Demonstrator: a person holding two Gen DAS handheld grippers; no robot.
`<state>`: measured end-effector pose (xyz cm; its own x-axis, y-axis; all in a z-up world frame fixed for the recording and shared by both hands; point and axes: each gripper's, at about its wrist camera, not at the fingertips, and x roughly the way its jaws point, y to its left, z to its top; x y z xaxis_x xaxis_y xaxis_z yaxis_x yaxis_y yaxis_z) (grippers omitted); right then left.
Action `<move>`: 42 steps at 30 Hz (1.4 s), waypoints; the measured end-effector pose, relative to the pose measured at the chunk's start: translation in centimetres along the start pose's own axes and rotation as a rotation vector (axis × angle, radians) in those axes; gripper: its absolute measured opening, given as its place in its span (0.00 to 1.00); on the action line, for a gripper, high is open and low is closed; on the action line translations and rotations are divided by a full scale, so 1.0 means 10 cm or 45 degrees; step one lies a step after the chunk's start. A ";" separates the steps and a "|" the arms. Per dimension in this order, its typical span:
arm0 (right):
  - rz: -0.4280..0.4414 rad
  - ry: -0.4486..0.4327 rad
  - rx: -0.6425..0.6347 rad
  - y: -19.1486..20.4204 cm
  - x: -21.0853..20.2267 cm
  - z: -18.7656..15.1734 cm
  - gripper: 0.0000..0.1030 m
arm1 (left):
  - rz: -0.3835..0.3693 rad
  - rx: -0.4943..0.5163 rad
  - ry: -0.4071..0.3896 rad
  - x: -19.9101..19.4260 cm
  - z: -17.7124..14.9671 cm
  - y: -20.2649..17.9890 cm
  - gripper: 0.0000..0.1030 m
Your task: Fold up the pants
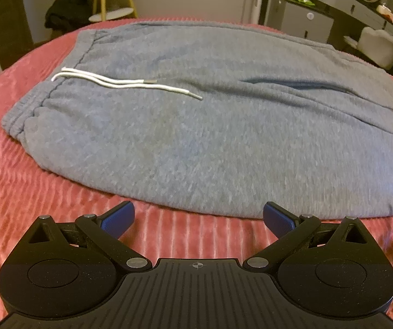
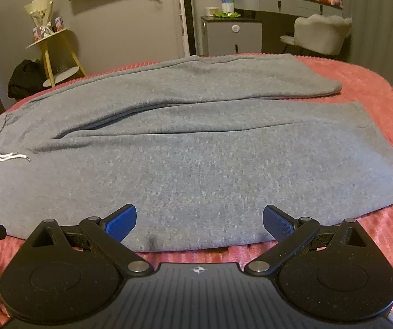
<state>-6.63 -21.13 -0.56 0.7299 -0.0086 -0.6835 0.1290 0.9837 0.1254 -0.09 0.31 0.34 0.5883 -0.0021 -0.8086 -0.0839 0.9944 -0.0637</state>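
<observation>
The bed (image 2: 374,101) carries the grey pants (image 2: 196,150) lying crosswise, waistband left, legs running right. The left tool (image 1: 198,216) faces the waist end, the right tool (image 2: 199,219) the near leg; both are spread, holding nothing.

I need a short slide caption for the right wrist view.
Open right gripper at the near edge of grey pants spread flat on a pink bedspread.

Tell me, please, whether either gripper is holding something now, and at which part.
Nothing is held. The left gripper and the right gripper are both open, near the close edge of the grey pants, with no cloth between their fingers.
</observation>
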 end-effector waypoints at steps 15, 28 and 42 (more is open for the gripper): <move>-0.102 0.145 0.310 -0.64 1.11 0.50 0.96 | 0.206 -0.117 -0.165 0.26 0.81 -0.02 1.00; -0.086 0.158 0.128 -0.58 1.32 1.05 0.96 | 0.378 -0.373 -0.258 1.33 1.32 0.32 1.00; -0.259 0.030 0.717 -1.10 3.38 3.40 0.44 | 0.419 -0.364 -0.424 1.57 1.23 0.44 1.00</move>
<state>39.43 -38.32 -0.55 0.6388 -0.1765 -0.7489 0.6053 0.7162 0.3475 18.64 5.96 -5.45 0.7129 0.3841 -0.5867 -0.4946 0.8685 -0.0323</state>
